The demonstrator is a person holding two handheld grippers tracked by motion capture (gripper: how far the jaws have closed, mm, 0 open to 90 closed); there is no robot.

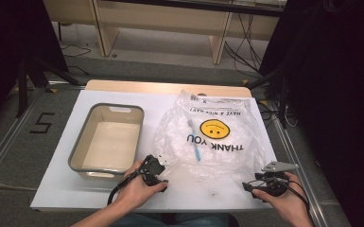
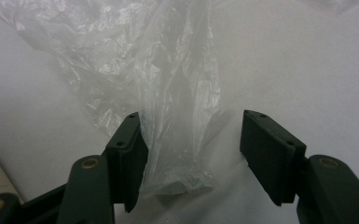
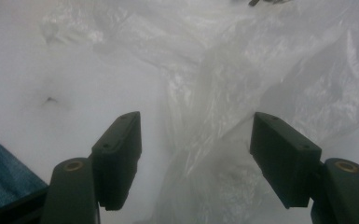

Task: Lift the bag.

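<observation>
- The clear plastic bag (image 1: 210,137) lies flat on the white table (image 1: 56,184), at 3 o'clock from the grey tub (image 1: 105,139)
- Left gripper (image 1: 163,163) sits at the bag's 7 o'clock corner, fingers (image 2: 128,158) released, a bag fold loose between them
- Right gripper (image 1: 249,185) at 5 o'clock, fingers (image 3: 116,154) released, film between them
- Print reads "THANK YOU", "HAVE A NICE DAY", with a yellow smiley
- A blue stick (image 1: 195,142) inside is hard to identify
</observation>
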